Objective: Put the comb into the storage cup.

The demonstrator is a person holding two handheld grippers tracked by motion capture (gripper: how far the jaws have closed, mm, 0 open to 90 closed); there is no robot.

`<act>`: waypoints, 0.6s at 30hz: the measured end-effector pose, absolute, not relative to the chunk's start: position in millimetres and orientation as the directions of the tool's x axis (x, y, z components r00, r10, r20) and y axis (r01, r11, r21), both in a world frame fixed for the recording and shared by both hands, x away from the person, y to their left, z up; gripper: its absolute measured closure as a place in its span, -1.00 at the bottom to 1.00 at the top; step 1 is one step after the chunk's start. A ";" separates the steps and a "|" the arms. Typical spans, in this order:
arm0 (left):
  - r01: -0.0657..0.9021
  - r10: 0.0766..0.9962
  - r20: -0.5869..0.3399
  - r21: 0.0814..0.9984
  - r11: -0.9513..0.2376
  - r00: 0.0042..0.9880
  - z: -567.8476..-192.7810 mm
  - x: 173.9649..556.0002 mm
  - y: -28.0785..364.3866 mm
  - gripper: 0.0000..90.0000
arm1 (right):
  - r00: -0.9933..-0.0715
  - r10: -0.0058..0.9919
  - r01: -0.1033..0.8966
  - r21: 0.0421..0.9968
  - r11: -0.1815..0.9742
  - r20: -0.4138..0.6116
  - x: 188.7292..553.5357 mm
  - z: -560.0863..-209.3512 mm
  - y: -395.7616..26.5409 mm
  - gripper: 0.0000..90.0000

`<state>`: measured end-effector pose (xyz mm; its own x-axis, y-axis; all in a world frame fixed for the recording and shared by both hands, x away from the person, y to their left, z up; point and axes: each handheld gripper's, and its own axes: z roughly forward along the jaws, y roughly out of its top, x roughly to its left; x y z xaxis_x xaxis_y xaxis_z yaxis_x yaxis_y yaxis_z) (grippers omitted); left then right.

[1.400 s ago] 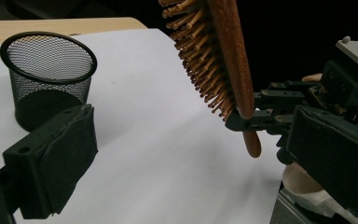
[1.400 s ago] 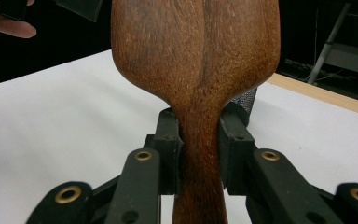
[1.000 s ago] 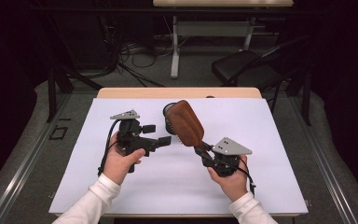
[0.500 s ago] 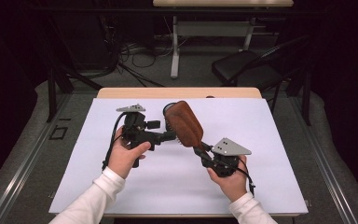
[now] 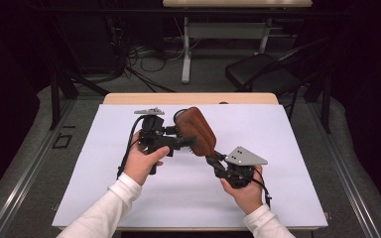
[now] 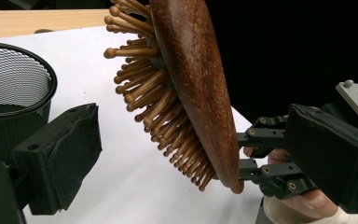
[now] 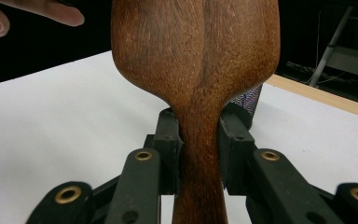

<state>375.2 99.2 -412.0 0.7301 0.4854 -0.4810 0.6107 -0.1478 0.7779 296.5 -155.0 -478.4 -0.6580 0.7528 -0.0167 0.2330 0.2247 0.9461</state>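
Wooden hairbrush (image 5: 197, 130) sits clamped by its handle in the right gripper (image 5: 217, 159), raised at a tilt above the white surface (image 5: 287, 163). Over the last second the left gripper (image 5: 184, 142) has slid in from the left, and its wide jaws have just been narrowing, bristles between them, no pad touching yet. Looks like a handover. A black mesh cup (image 6: 10, 93) waits behind, probably the destination; nothing blocks it.

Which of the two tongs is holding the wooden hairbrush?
The right tongs grip the hairbrush by its handle; the left tongs stand open beside its bristles.
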 end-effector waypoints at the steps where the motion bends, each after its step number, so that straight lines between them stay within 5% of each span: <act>1: 0.613 0.485 -0.483 0.776 -0.150 0.729 -412.3 375.7 97.9 -0.89 | -0.658 0.753 0.232 0.947 0.224 -0.017 296.4 -478.4 -154.9 0.60; 18: 0.628 0.498 -0.494 0.765 -0.141 0.713 -417.2 386.5 90.0 -0.82 | -0.660 0.751 0.230 0.946 0.227 -0.020 296.1 -478.9 -153.7 0.60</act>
<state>386.5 90.0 -417.2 0.7129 0.4981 -0.4936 0.6283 -0.1413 0.7650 296.1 -153.7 -478.9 -0.6599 0.7511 -0.0195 0.2301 0.2267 0.9464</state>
